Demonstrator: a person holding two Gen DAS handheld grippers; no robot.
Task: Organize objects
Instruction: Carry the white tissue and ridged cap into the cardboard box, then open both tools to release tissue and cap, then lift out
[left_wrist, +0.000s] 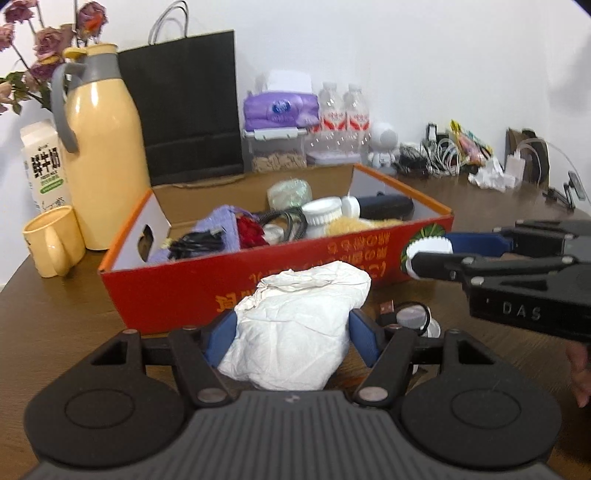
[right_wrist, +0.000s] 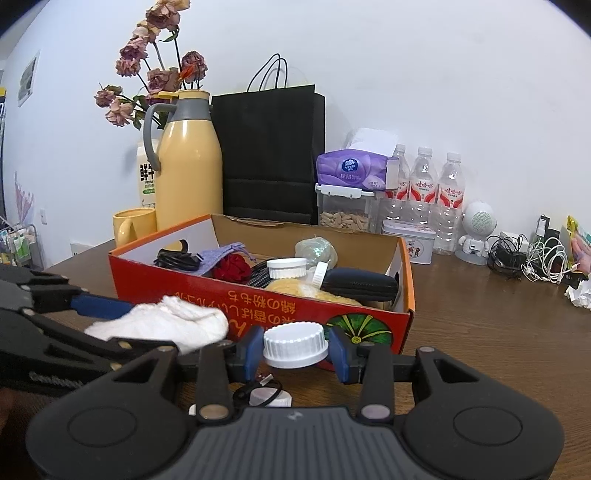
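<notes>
A crumpled white cloth (left_wrist: 306, 291) sits between the blue pads of my left gripper (left_wrist: 291, 332), which is shut on it just in front of the red cardboard box (left_wrist: 177, 288). The right wrist view shows the same cloth (right_wrist: 166, 325) at the left, held off the table. My right gripper (right_wrist: 295, 349) is shut on a white ribbed cap (right_wrist: 295, 341), near the box's front right corner (right_wrist: 369, 325). In the left wrist view that cap (left_wrist: 424, 245) shows at the right. The box holds cables, a purple pouch, a red flower, a white jar and a dark case.
A small round lid with a USB cable (right_wrist: 266, 397) lies on the brown table under the grippers. Behind the box stand a yellow jug (left_wrist: 103, 147), a yellow mug (left_wrist: 51, 240), a black paper bag (left_wrist: 184, 103), a tissue pack, water bottles (right_wrist: 424, 199) and tangled chargers (right_wrist: 528, 258).
</notes>
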